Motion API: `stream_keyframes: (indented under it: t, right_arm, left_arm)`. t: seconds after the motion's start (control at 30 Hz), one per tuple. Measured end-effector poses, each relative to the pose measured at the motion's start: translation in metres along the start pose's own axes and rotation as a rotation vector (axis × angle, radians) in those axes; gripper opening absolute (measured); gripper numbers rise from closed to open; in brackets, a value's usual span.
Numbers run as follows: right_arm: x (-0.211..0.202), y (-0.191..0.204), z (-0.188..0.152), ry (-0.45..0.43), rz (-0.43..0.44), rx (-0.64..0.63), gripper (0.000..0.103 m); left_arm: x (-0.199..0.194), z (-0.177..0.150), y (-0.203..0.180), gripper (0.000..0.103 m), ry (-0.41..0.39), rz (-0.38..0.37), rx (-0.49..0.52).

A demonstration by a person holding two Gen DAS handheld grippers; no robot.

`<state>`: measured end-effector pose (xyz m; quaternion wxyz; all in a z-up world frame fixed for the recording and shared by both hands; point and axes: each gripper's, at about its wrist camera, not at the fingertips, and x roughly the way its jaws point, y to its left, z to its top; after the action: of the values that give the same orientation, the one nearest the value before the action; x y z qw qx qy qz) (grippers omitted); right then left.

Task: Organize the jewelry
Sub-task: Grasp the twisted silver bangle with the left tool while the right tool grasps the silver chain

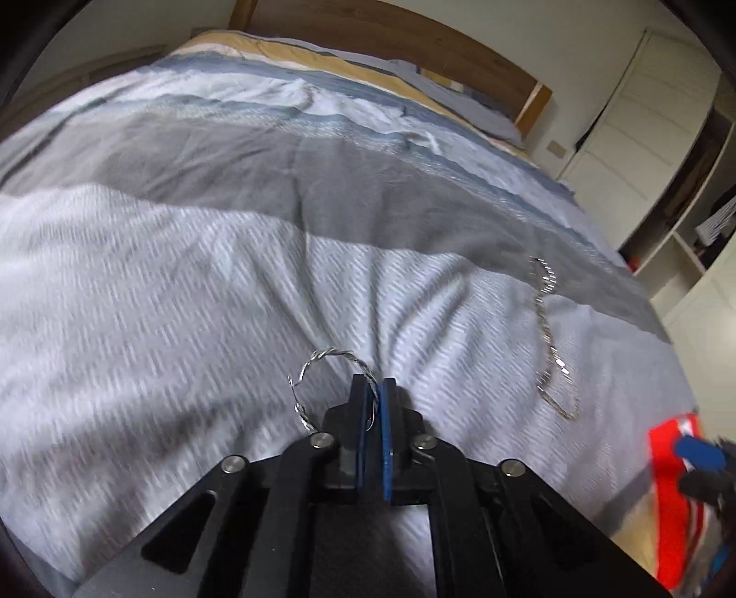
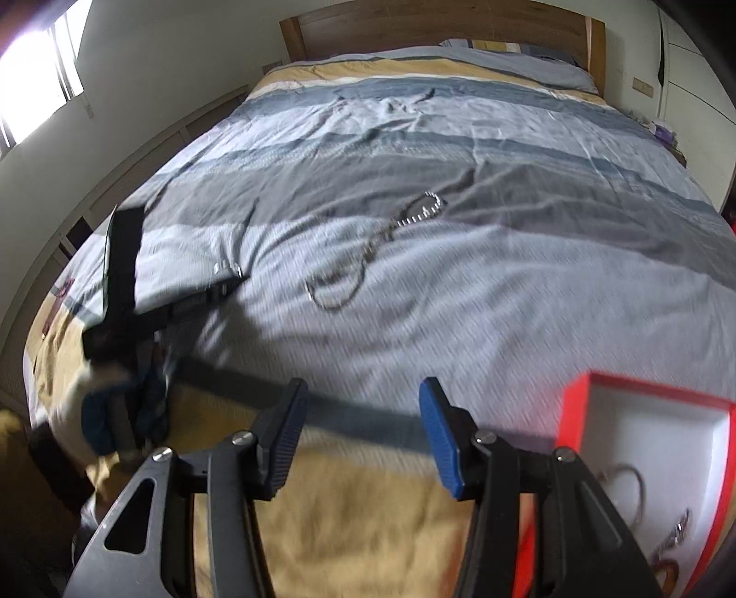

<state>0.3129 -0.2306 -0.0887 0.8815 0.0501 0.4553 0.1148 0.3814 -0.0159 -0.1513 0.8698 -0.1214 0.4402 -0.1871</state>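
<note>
Left wrist view shows one twisted silver bangle (image 1: pixel 322 372) pinched at its right side between the blue pads of the left hand-held gripper (image 1: pixel 376 391), which is clenched on it just above the striped duvet (image 1: pixel 184 276) of the bed (image 1: pixel 377 27). One silver chain (image 1: pixel 549 331) lies loose on the duvet to the right of the bangle, well apart from it. At the right edge of this view sits a corner of the red box (image 1: pixel 667 483), with a blue pad of the other tool in front of it.

Right wrist view gives what the first does not: the red box (image 2: pixel 575 405) has a white inside, and in it lie at least two pieces, a thin ring-shaped one (image 2: pixel 637 483) and a smaller one too blurred to name. The right hand-held gripper (image 2: pixel 363 405) stands released, its two fingers apart with nothing between them, near the box on the yellow band of the duvet. Farther out the same chain (image 2: pixel 368 248) lies in a long curve on the grey band, and at left the left hand-held gripper (image 2: pixel 225 280) reaches across the bed. No writing or brand can be read in either view.
</note>
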Motion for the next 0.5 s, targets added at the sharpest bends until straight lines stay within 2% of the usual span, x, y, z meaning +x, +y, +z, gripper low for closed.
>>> stream_keyframes:
  t: [0.1,0.27,0.5]
  right_arm:
    - [0.021,0.002,0.021,-0.009,-0.009,-0.003,0.048]
    - [0.068,-0.007,0.047,0.017,-0.036,0.045,0.048]
    - [0.124,-0.021,0.068,0.049,-0.005,0.13,0.05]
  left_arm:
    - [-0.004,-0.01,0.0,0.003,-0.023,-0.02,-0.017]
    - [0.001,-0.015,-0.016,0.003,-0.048,0.069,0.051]
    - [0.006,-0.015,-0.015,0.006,-0.058,0.101,0.063]
